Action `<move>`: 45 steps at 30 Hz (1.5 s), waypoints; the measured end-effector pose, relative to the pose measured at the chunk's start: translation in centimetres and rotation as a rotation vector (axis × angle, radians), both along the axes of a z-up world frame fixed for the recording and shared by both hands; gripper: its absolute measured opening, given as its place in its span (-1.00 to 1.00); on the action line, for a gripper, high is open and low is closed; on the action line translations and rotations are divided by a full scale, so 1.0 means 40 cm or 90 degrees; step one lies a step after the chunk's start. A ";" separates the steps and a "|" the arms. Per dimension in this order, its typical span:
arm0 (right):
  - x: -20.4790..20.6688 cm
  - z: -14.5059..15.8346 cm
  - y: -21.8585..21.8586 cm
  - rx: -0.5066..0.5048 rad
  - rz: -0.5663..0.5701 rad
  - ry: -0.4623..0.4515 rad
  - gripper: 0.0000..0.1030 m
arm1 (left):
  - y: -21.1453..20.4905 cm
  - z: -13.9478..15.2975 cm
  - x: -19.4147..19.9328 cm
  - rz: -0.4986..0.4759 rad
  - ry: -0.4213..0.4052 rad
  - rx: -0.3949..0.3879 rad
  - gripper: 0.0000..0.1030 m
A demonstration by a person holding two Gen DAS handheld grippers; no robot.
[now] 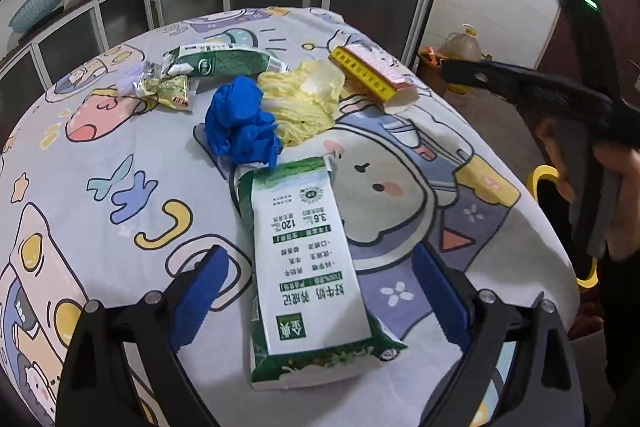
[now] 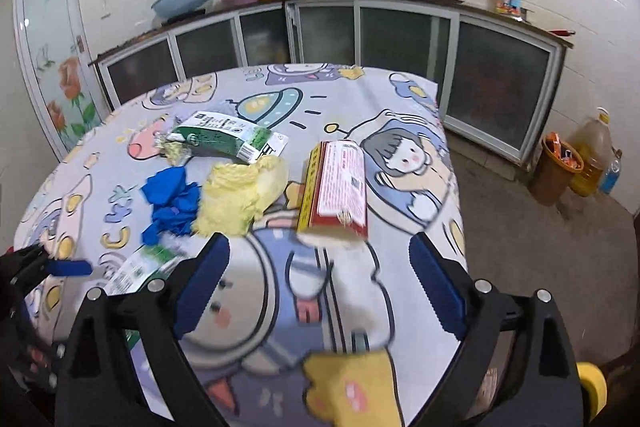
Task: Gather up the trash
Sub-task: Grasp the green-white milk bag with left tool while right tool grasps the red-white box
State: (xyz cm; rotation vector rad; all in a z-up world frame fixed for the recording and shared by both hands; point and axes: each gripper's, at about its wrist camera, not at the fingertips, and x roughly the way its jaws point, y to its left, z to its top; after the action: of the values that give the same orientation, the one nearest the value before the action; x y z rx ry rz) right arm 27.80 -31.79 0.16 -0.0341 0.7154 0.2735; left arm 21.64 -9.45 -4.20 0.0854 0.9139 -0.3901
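Note:
Trash lies on a table with a cartoon-print cloth (image 1: 100,155). A flattened white and green milk carton (image 1: 312,267) lies between the open fingers of my left gripper (image 1: 320,299), which is not closed on it. Behind it are a crumpled blue glove (image 1: 242,125), yellow crumpled paper (image 1: 300,103), a red and yellow box (image 1: 374,77), a second green carton (image 1: 224,61) and a yellow wrapper (image 1: 172,93). My right gripper (image 2: 320,287) is open and empty, just short of the red and yellow box (image 2: 336,183). The glove (image 2: 172,199) and paper (image 2: 240,197) lie to its left.
A kitchen counter with cabinets (image 2: 360,27) runs behind the table. An orange bin (image 2: 556,171) and an oil bottle (image 2: 594,155) stand on the floor at the right. The right gripper's body (image 1: 560,95) shows at the right of the left wrist view.

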 end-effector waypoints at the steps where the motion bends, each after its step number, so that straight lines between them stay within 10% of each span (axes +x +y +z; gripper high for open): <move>1: 0.028 -0.010 0.001 0.002 0.000 0.013 0.70 | -0.001 -0.005 0.005 0.000 0.005 0.001 0.74; 17: 0.223 -0.130 0.019 -0.008 -0.026 0.129 0.47 | -0.016 -0.089 0.082 0.020 0.067 0.018 0.73; 22: 0.246 -0.147 0.021 0.001 -0.027 0.155 -0.06 | -0.034 -0.100 0.094 0.031 0.055 0.054 0.15; 27: 0.219 -0.111 0.008 0.023 -0.033 0.136 -0.40 | -0.021 -0.076 0.080 0.038 0.049 0.046 0.10; 45: -0.062 -0.001 -0.066 0.143 0.016 0.106 -0.44 | 0.052 0.076 -0.046 0.058 -0.033 0.001 0.10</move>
State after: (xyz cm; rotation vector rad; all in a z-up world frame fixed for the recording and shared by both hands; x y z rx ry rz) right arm 25.32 -34.44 0.12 0.1949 0.8468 0.3829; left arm 19.81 -7.35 -1.18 0.0545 0.8632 -0.3008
